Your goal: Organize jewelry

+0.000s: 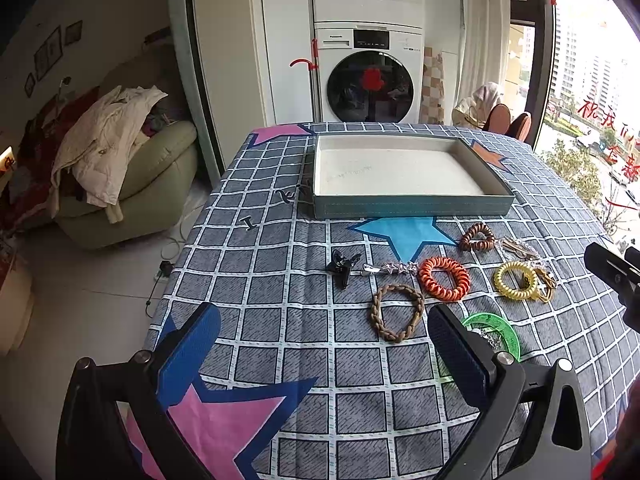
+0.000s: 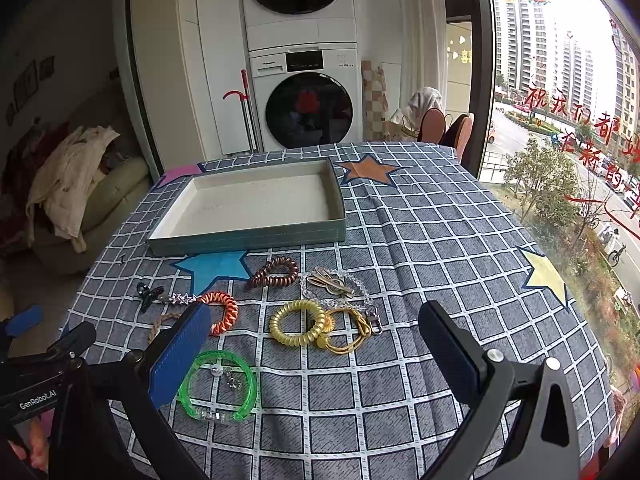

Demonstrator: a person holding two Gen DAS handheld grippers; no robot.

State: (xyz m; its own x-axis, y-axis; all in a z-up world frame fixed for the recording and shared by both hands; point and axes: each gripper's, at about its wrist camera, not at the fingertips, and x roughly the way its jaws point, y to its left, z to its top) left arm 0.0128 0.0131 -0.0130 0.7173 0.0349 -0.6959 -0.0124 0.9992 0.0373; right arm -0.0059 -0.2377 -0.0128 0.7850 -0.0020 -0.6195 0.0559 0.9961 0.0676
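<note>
Blue-padded jaws of both the left gripper (image 1: 324,344) and the right gripper (image 2: 316,344) hang released above the counter (image 2: 440,240). Coil bands, bracelets and clips lie scattered ahead, near the empty tray (image 2: 248,236).

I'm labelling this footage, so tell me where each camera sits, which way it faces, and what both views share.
Left wrist: on the left gripper, low over the near table edge, facing the tray and washer; shows its own open fingers, plus the right gripper at right.
Right wrist: on the right gripper, further right, facing the same way; shows its open fingers, the left gripper at left.
Shared: tray, orange coil, yellow coil, green bangle, washer.
</note>
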